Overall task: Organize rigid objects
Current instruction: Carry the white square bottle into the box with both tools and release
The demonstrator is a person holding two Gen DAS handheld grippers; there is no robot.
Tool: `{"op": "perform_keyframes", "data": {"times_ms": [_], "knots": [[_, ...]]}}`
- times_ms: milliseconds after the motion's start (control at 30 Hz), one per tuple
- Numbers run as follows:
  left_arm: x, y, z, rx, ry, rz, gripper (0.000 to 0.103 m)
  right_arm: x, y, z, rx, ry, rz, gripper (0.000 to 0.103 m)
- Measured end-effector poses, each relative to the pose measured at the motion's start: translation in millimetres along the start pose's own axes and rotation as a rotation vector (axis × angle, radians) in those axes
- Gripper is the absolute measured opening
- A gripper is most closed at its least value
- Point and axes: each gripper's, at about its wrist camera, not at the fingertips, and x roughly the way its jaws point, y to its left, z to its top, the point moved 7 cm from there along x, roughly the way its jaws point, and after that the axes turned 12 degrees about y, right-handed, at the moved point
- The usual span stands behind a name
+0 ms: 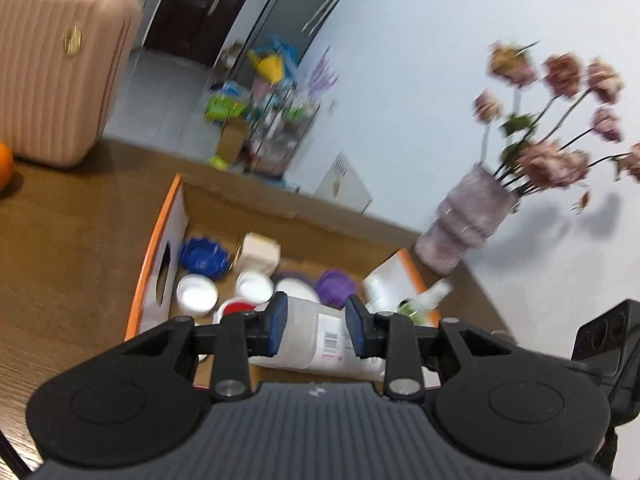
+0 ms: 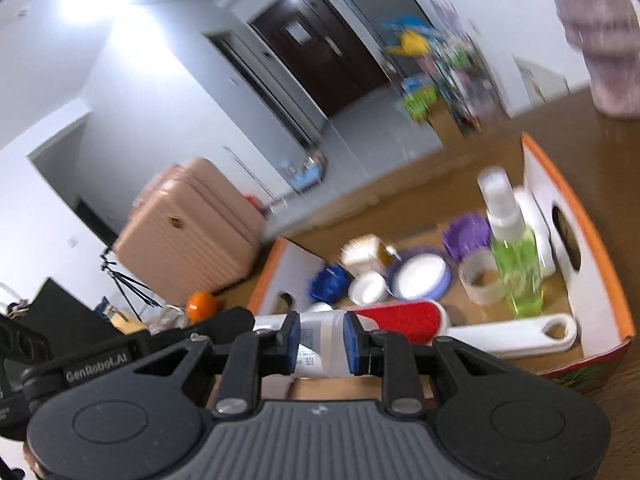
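Observation:
A translucent white bottle (image 1: 316, 334) with a barcode label lies on its side over the near end of an orange-rimmed cardboard box (image 1: 160, 240). My left gripper (image 1: 315, 324) is shut on one end of it. My right gripper (image 2: 322, 344) is shut on the same bottle (image 2: 322, 342) at its other end. Inside the box (image 2: 600, 240) lie a green spray bottle (image 2: 516, 256), a red-faced lint brush with a white handle (image 2: 404, 316), a blue lid (image 2: 330, 280), a purple lid (image 2: 466, 234), white jars (image 2: 420, 276) and a beige cube (image 2: 362, 254).
The box sits on a brown wooden table (image 1: 60, 240). A pink suitcase (image 1: 60, 68) and an orange (image 1: 4, 168) are at its far left. A vase of dried pink flowers (image 1: 468, 216) stands right of the box. The other gripper's body (image 2: 24, 352) shows at the left.

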Motion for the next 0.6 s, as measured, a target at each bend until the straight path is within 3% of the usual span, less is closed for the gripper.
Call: {"op": "perform_keyframes", "data": {"times_ms": [233, 400, 600], "knots": [[51, 33, -12, -0.099, 0.131, 0.017, 0.031, 35, -28, -2, 0.096, 0.083, -0.061, 0.022], [55, 27, -13, -0.036, 0.112, 0.025, 0.033, 33, -33, 0, 0.040, 0.031, -0.150, 0.022], [21, 13, -13, 0.101, 0.040, 0.119, 0.046, -22, -21, 4, -0.063, -0.056, -0.245, 0.022]]}}
